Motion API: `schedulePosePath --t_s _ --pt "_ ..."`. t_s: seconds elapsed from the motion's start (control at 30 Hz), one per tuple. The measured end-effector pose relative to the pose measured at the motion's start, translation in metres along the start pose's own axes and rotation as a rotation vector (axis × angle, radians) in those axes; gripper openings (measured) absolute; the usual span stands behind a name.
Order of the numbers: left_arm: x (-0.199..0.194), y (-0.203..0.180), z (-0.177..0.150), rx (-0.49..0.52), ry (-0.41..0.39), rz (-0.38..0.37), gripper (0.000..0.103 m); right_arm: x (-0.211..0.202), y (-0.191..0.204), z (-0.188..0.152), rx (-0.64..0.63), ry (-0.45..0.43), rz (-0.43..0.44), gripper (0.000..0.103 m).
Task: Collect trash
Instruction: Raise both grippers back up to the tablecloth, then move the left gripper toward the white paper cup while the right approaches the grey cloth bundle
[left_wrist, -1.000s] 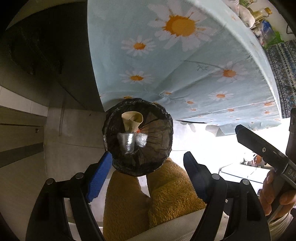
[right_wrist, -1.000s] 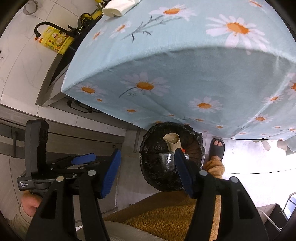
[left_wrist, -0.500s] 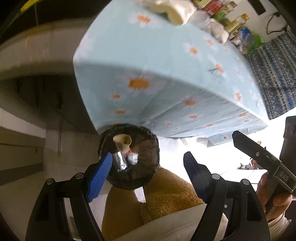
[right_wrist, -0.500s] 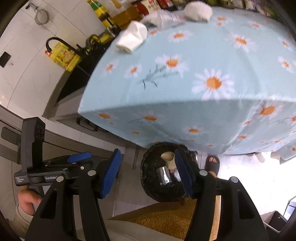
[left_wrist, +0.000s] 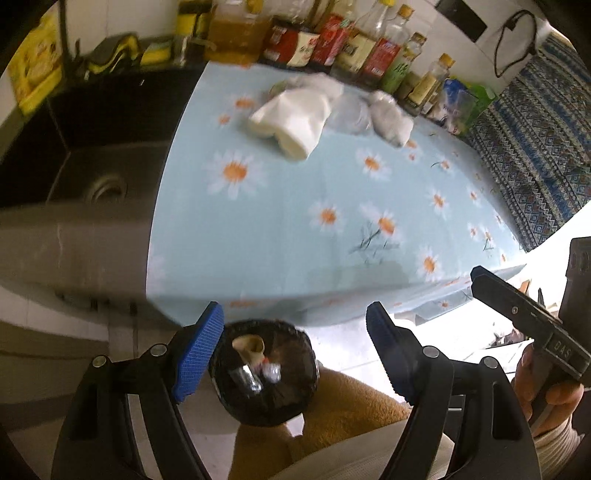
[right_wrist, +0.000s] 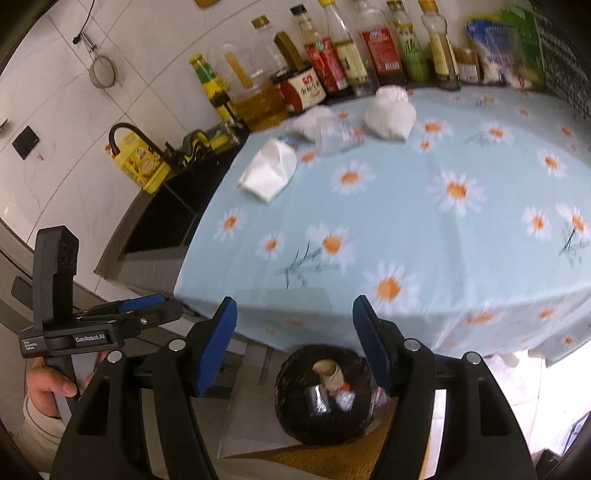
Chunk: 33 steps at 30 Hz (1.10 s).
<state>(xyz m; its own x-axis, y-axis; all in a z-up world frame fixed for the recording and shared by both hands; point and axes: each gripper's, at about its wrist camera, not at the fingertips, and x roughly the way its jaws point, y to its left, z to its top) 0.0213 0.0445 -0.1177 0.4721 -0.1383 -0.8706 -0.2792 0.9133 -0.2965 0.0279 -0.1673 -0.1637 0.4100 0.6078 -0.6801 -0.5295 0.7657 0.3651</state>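
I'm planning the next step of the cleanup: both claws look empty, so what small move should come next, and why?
Probably reach the left claw forward to the crumpled white paper at the far side of the daisy tablecloth. Both it and the right claw are open and empty, the lined bin below already holds trash, and that paper is the nearest piece left.

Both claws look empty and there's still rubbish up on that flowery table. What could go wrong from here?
1. The crumpled clear plastic lies close to the sauce bottles; reaching for it might knock one over.
2. The white paper bag sits near the table edge by the sink; a clumsy grab may push it in.
3. The bin stands low under the table edge, so dropped trash could miss.
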Motion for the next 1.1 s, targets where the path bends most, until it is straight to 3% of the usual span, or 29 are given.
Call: schedulePosePath --t_s 0.3,0.4,0.5,0.63,1.1 --pt "-0.007 -0.029 0.064 0.073 -0.075 0.066 0.077 -0.009 -0.028 0.062 -0.034 -0.073 -0.004 0.076" --pt "-0.004 -0.039 0.083 0.107 -0.085 0.087 0.087 -0.01 -0.042 0.086 -0.041 -0.097 0.001 0.081" --pt "0.001 -0.047 0.101 0.117 -0.095 0.109 0.088 -0.006 -0.057 0.108 -0.046 -0.1 -0.005 0.087" --pt "0.013 -0.053 0.122 0.118 -0.063 0.145 0.096 0.007 -0.082 0.134 -0.057 -0.095 0.0 0.093" --pt "0.074 -0.057 0.173 0.133 0.094 0.285 0.096 0.076 -0.146 0.209 -0.087 -0.03 0.064 0.093"
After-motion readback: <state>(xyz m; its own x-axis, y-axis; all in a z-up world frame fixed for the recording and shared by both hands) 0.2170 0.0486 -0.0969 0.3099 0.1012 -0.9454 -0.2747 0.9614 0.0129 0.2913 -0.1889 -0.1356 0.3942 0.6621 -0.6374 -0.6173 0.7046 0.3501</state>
